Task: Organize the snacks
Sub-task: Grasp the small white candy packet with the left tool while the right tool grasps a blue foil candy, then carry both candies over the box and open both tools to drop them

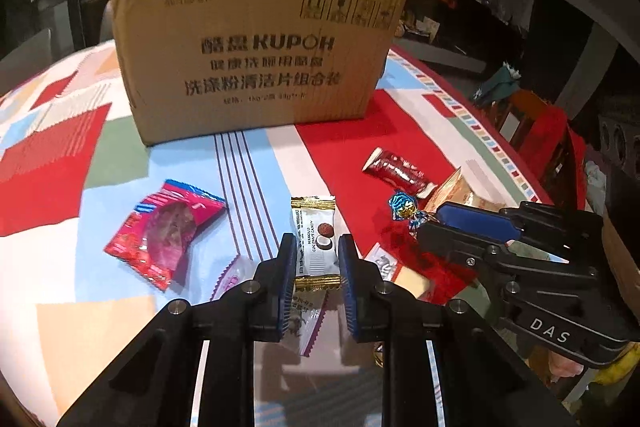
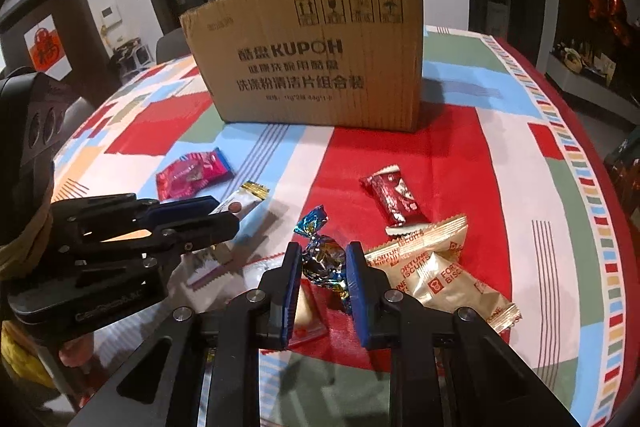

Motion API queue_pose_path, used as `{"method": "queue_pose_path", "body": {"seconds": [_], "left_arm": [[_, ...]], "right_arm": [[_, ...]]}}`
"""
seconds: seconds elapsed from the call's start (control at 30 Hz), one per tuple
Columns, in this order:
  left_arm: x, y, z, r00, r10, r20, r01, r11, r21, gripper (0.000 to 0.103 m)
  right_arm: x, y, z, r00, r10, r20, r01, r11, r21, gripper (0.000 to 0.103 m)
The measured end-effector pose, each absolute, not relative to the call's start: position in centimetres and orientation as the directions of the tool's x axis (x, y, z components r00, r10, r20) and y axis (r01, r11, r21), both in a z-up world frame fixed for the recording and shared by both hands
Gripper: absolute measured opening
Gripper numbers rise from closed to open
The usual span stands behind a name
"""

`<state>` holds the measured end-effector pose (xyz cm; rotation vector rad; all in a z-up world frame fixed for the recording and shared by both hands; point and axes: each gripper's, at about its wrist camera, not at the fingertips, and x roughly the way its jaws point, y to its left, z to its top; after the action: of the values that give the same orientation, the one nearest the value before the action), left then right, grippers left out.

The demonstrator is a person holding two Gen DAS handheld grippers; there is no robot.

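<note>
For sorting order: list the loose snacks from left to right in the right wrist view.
Pink packet → white coconut candy → blue foil candy → red wrapper → gold biscuit packet.

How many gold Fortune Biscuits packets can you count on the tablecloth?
2. One packet lies right of the right gripper, just below the dark red bar. The other packet overlaps it, nearer the camera. More may be hidden beneath.

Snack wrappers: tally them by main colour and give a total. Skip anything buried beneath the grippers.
Pink-red packet: 1
Dark red bar: 1
White candy with gold ends: 1
Blue foil twist: 1
Gold fortune biscuit packets: 2
Total: 6
</note>
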<state>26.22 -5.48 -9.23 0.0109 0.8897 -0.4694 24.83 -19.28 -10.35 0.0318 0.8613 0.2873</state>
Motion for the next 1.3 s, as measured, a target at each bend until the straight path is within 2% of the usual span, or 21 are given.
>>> {"method": "queue_pose_path", "body": {"seconds": [0.63,1.3], "left_arm": [[24.8,-3.6,-2.1,0.669,-0.379,-0.639,0.384,0.913,-0.14,0.022],[27.3,-2.1,4.4,0.789,-0.345,-0.508,0.354,0.932,-0.083,0.022]], "right_arm": [[24.1,-18.3,-4.0,0.722,0.304,-0.622,-0.265,0.951,0.158,0.024],[27.7,-17.7,2.9,0.82,0.313,-0.48,-0.275,0.95,0.149,0.024]]}}
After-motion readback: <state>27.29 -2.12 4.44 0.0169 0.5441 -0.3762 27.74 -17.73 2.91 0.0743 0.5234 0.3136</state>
